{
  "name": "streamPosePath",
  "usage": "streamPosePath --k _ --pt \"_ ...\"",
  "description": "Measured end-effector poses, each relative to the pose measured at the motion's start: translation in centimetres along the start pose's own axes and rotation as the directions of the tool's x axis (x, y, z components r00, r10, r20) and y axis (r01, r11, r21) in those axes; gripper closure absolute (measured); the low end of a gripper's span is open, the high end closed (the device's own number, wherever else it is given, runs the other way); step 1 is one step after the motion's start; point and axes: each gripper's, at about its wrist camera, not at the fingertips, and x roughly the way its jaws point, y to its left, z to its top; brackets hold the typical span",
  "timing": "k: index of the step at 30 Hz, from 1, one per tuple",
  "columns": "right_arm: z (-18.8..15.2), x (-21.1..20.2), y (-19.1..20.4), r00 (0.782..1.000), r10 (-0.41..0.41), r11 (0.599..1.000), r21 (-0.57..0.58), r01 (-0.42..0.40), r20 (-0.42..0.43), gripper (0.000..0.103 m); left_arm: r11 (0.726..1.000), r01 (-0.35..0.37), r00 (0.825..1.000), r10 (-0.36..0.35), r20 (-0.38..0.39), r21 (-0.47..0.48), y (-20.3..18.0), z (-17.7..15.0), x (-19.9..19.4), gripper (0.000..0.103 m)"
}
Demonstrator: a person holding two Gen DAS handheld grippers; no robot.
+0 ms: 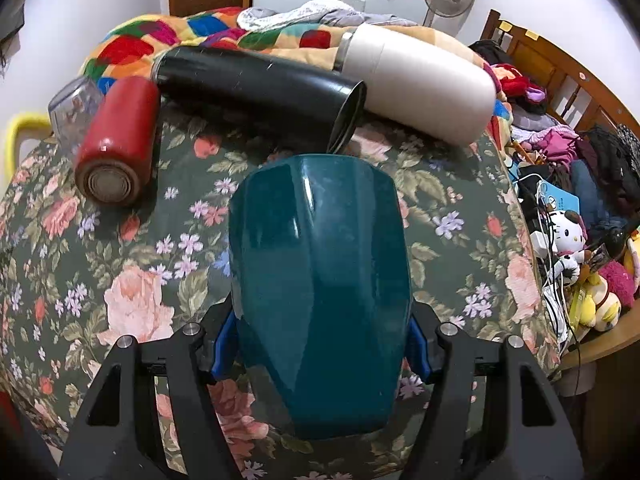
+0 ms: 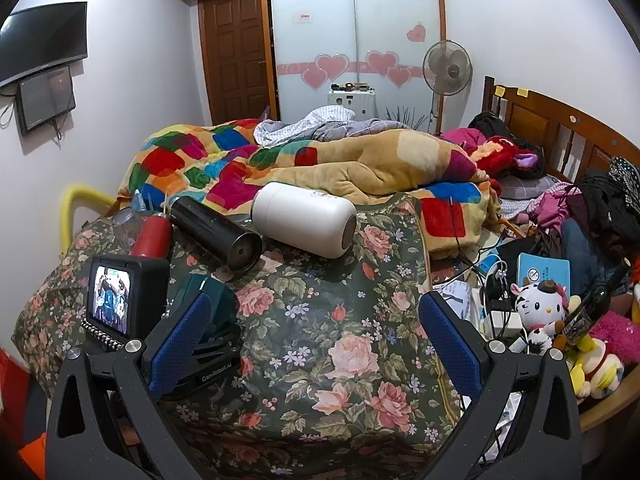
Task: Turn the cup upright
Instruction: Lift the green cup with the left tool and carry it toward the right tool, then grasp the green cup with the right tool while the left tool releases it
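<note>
Floral-clothed surface [image 1: 460, 200] underneath, the left hand-held gripper [image 1: 322, 344] is clamped on the teal cup [image 1: 320, 280] lying lengthwise between its pads — gripped but not yet stood up — while the right hand-held gripper [image 2: 316, 340] hangs wide apart, holding nothing, flasks beyond.

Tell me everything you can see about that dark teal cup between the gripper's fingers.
The teal cup is glossy and faceted, like glazed ceramic or hard plastic. It lies on its side above the floral cloth, its length pointing away from the camera. The left gripper clamps it, one blue pad on each flank. Its opening isn't visible.
</note>
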Motion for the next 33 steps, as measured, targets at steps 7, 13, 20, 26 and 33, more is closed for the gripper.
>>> streamPosePath --k 7,13,20,26,33 --pt "-0.1 0.4 0.3 1.000 -0.002 1.000 -0.004 0.002 -0.013 0.000 1.000 -0.008 1.000 0.009 -0.018 0.029 0.0 -0.1 -0.2 0.036" --pt "-0.1 0.2 0.9 1.000 0.002 1.000 -0.013 -0.002 -0.014 0.000 0.998 0.062 0.998 -0.063 -0.031 -0.027 1.0 -0.7 -1.0 0.034" --pt "-0.2 -0.4 1.9 1.000 0.010 1.000 -0.028 -0.010 -0.009 0.000 0.998 0.064 0.998 -0.064 0.008 -0.014 1.9 -1.6 -4.3 0.030" --pt "-0.2 -0.4 3.1 0.999 0.031 0.998 -0.048 -0.031 -0.014 0.000 1.000 0.025 0.995 -0.025 0.093 0.003 3.6 -2.0 -8.5 0.028" --pt "-0.4 0.7 5.1 0.996 0.074 0.995 -0.058 -0.076 -0.046 0.000 0.992 -0.117 0.977 0.123 0.172 -0.045 7.9 -2.7 -11.8 0.024"
